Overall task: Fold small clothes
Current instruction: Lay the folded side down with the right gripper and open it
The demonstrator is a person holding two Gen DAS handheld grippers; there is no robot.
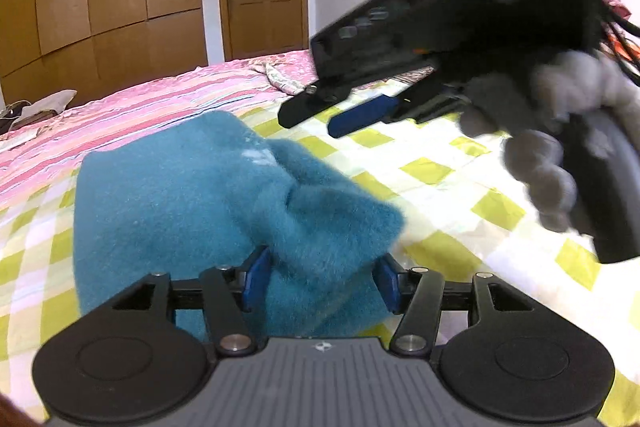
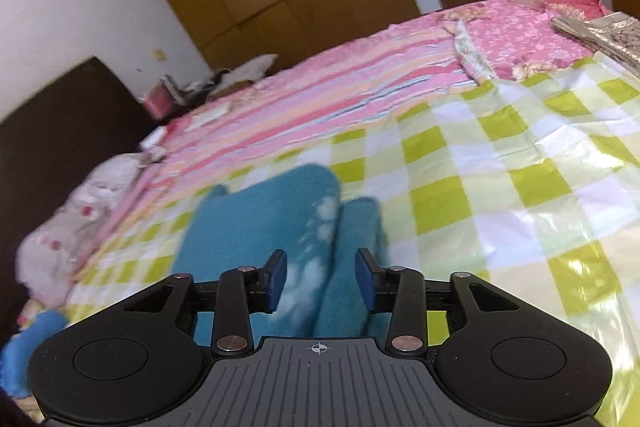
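On the bed's checked sheet [image 1: 460, 187] the teal fleece garment [image 1: 192, 203] lies bunched. My left gripper [image 1: 322, 277] and right gripper [image 2: 322, 279] straddle it part-open, gripping nothing, likely a fold set down.

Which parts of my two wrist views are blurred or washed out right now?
Left wrist view: the right gripper and the gloved hand holding it are smeared; the teal cloth is fairly sharp. Right wrist view: the cloth is soft, and glare whitens the checked sheet.
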